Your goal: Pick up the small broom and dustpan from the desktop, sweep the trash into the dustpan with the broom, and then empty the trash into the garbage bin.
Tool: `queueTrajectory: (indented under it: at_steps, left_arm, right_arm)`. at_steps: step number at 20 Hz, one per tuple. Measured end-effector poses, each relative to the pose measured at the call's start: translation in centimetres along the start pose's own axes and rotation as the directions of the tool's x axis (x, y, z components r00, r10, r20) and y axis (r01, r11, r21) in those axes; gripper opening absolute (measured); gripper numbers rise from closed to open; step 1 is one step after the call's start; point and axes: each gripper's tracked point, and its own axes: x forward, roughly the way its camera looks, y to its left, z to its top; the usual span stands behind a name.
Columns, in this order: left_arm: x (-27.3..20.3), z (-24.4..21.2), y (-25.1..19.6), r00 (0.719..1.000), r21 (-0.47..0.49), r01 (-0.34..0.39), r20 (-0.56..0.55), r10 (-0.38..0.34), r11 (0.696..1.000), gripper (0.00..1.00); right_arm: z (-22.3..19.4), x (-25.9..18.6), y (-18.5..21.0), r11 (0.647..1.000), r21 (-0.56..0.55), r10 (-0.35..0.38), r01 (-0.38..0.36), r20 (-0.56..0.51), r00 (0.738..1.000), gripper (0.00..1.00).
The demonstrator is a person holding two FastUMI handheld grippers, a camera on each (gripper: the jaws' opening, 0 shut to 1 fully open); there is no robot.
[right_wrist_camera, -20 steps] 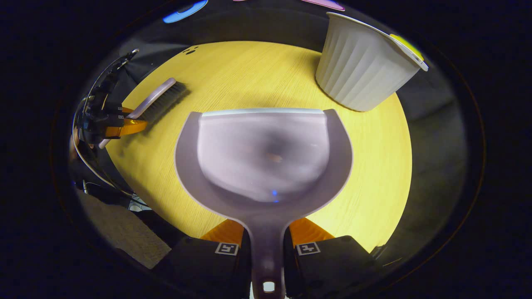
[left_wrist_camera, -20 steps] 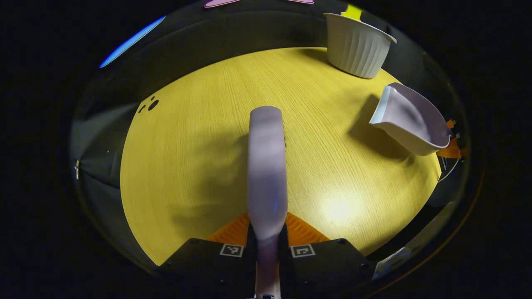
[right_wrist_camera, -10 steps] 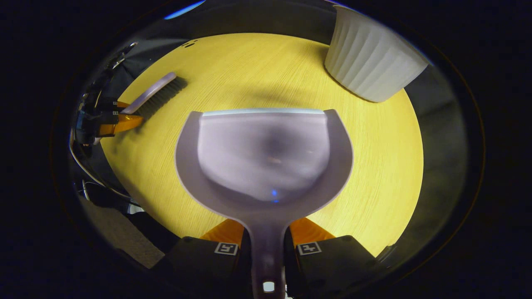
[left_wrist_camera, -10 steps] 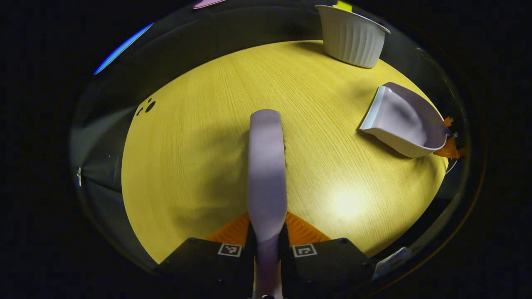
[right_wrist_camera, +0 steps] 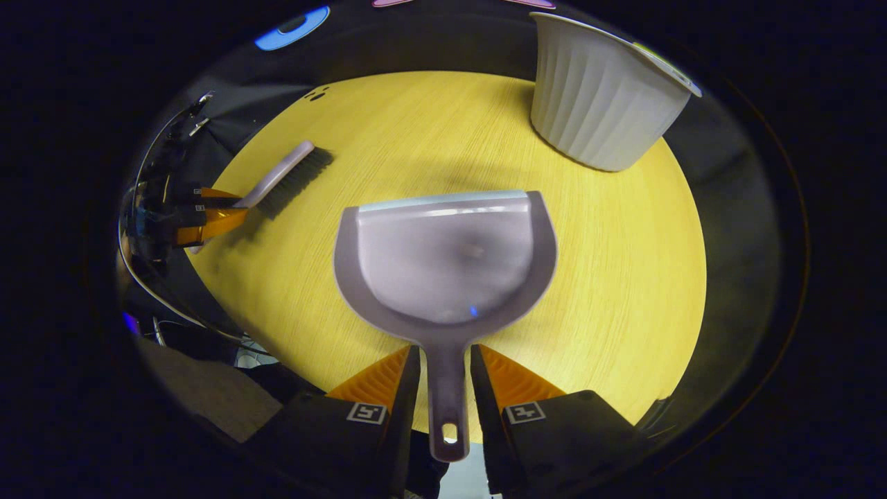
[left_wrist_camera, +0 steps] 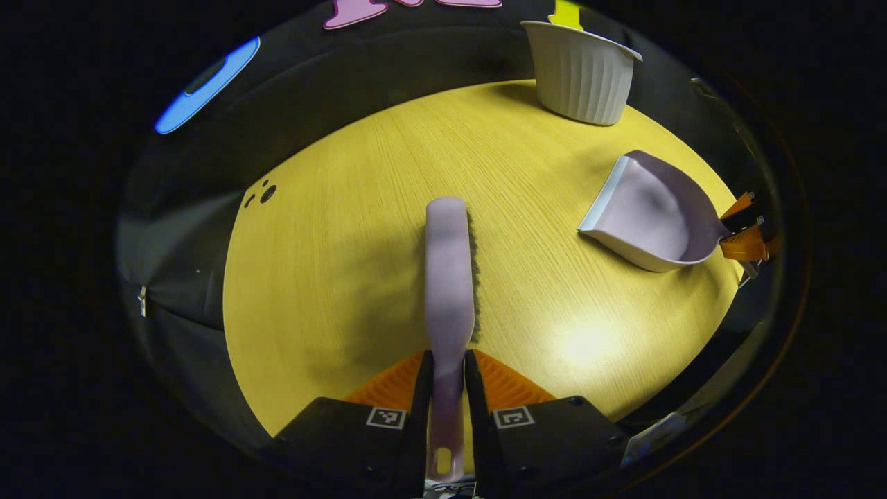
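The lilac broom (left_wrist_camera: 449, 277) lies flat on the yellow table (left_wrist_camera: 332, 263), bristles to its right. Its thin handle runs back between the fingers of my left gripper (left_wrist_camera: 448, 357), which stands open around it. The lilac dustpan (right_wrist_camera: 447, 256) rests on the table, mouth facing away, a tiny speck inside. Its handle lies between the spread fingers of my right gripper (right_wrist_camera: 447, 350), open. In the left gripper view the dustpan (left_wrist_camera: 651, 215) sits at the right with the right gripper (left_wrist_camera: 745, 232) behind it. In the right gripper view the broom (right_wrist_camera: 291, 177) lies at the left by the left gripper (right_wrist_camera: 208, 215).
A white ribbed garbage bin (left_wrist_camera: 581, 80) stands upright at the table's far edge, also in the right gripper view (right_wrist_camera: 603, 104) just beyond the dustpan. Small black marks (left_wrist_camera: 262, 194) dot the tabletop (right_wrist_camera: 624, 263) at the far left. Cables (right_wrist_camera: 159, 173) hang behind the left gripper.
Both grippers have let go and drawn back: broom and dustpan now sit lower on the table and farther out, their handle ends showing between the fingers.
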Motion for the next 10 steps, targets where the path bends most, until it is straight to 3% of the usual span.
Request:
queueTrajectory:
  at_steps: [3,4,6,10]
  left_arm:
    - [-2.0,1.1,0.4,0.999,0.009,-0.015,0.04,0.015,1.0,0.3]
    - [-2.8,1.7,0.6,0.998,0.014,-0.025,0.059,0.024,1.0,0.3]
    - [-4.3,2.9,1.1,0.993,0.011,-0.05,0.106,0.048,0.999,0.3]
    - [-7.9,6.7,0.9,0.959,-0.044,-0.056,0.275,0.066,0.997,0.29]
  right_arm:
    - [1.1,-2.5,0.1,1.0,0.008,-0.012,0.011,0.054,0.998,0.38]
    - [1.7,-3.3,0.3,1.0,0.017,-0.008,0.006,0.081,0.997,0.43]
    - [3.5,-5.2,0.9,1.0,0.031,0.002,-0.007,0.16,0.987,0.43]
    - [8.5,-9.2,1.4,1.0,0.02,-0.03,0.024,0.378,0.925,0.43]
